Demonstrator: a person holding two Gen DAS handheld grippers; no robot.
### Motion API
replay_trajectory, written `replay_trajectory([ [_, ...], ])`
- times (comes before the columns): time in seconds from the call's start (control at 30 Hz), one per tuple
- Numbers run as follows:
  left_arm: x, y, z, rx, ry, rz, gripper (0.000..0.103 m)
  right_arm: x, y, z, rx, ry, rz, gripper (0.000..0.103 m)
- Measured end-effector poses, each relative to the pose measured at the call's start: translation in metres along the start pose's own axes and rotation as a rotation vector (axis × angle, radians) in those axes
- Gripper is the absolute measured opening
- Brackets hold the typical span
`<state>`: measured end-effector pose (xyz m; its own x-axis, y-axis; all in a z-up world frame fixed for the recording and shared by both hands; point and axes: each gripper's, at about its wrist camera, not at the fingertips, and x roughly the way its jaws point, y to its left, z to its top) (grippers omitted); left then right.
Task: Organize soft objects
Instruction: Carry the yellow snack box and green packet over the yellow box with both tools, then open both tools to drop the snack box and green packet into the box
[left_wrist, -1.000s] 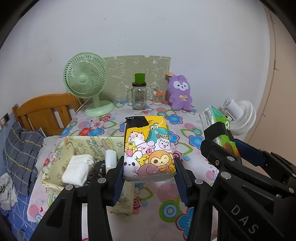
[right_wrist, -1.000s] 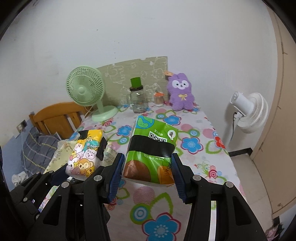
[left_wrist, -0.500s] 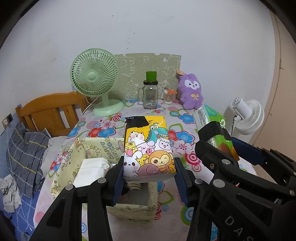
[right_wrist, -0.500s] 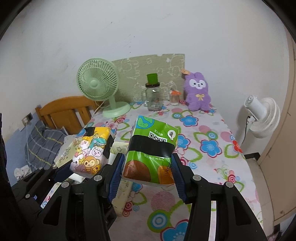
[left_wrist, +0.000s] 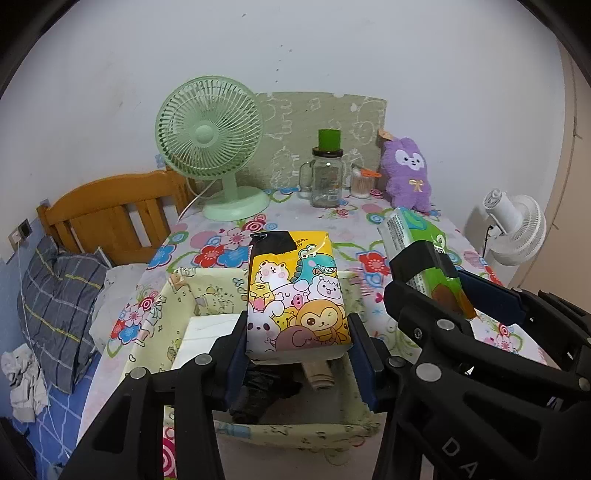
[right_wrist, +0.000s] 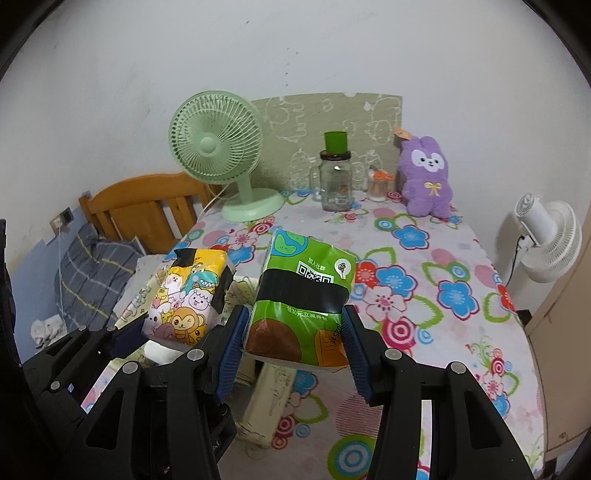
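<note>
My left gripper (left_wrist: 299, 347) is shut on a yellow cartoon-animal tissue pack (left_wrist: 295, 291) and holds it above a pale yellow fabric bin (left_wrist: 184, 295). The bin holds a white folded item (left_wrist: 199, 336), a black item (left_wrist: 262, 391) and a beige roll (left_wrist: 319, 374). My right gripper (right_wrist: 293, 341) is shut on a green tissue pack (right_wrist: 303, 295), held just right of the bin (right_wrist: 269, 391). The yellow pack also shows in the right wrist view (right_wrist: 188, 295), and the green pack shows in the left wrist view (left_wrist: 421, 247).
At the back of the flowered table (right_wrist: 424, 295) stand a green desk fan (left_wrist: 214, 147), a glass jar with a green lid (left_wrist: 327, 173), a small container (left_wrist: 360, 182) and a purple plush (left_wrist: 406, 173). A wooden bed frame (left_wrist: 107, 206) and pillow (left_wrist: 55, 291) are left; a white fan (right_wrist: 546, 236) is right.
Both grippers with their packs have moved left and towards the bin. The yellow pack now hangs over the bin's inside, and the green pack is beside the bin's right wall.
</note>
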<state>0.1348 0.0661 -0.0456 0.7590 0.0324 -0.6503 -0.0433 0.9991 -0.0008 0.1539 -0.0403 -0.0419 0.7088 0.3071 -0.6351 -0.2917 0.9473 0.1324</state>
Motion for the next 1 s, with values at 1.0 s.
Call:
replay_trajectory([
  [1.0,0.033,0.054,-0.018,-0.027,0.104,0.047,0.077,0.057,0.052,-0.006,-0.09,0.104,0.084,0.054],
])
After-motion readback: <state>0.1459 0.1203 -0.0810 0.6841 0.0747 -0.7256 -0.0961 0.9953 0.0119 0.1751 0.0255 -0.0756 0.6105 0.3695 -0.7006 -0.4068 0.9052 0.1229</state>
